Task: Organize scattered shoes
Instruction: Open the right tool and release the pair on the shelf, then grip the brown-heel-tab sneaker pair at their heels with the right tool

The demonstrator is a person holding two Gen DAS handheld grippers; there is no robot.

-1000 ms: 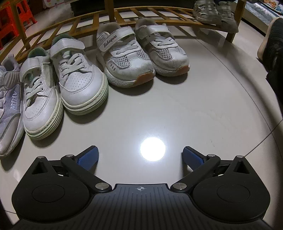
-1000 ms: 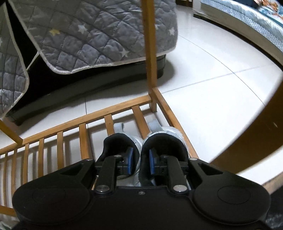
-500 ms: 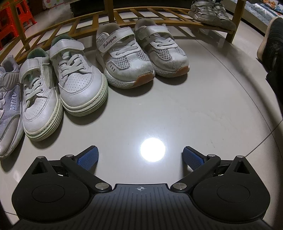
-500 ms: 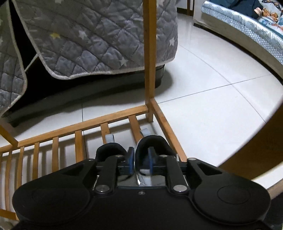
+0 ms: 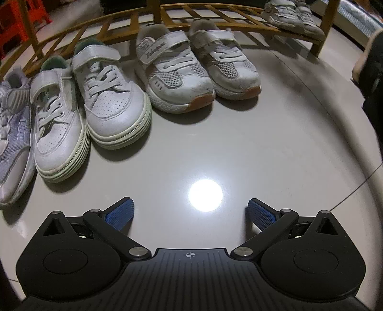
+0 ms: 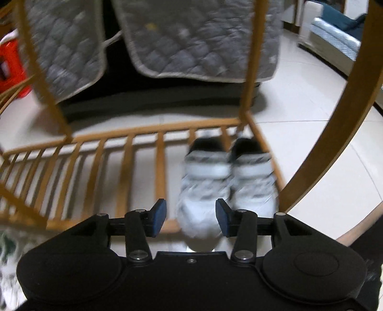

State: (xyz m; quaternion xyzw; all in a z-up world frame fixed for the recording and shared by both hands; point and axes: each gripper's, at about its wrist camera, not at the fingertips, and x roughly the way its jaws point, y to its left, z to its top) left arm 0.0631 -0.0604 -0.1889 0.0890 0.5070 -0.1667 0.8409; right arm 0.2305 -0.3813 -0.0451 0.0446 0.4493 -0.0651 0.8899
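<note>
My right gripper (image 6: pixel 191 216) is opening, empty; the shoe pair (image 6: pixel 227 181) lies across the rack (image 6: pixel 129 143), toes toward me.

Both cameras ride just behind their tongs and tilt steeply down at the floor around the wooden shoe rack (image 5: pixel 215 14). The left one hangs in front of the rack, facing its long front rail from a little way back. The right one sits close above the rack's slatted shelf (image 6: pixel 134 158) at its corner post. Both views share that rack and the grey pair of sneakers (image 5: pixel 292 16) at its end.
</note>
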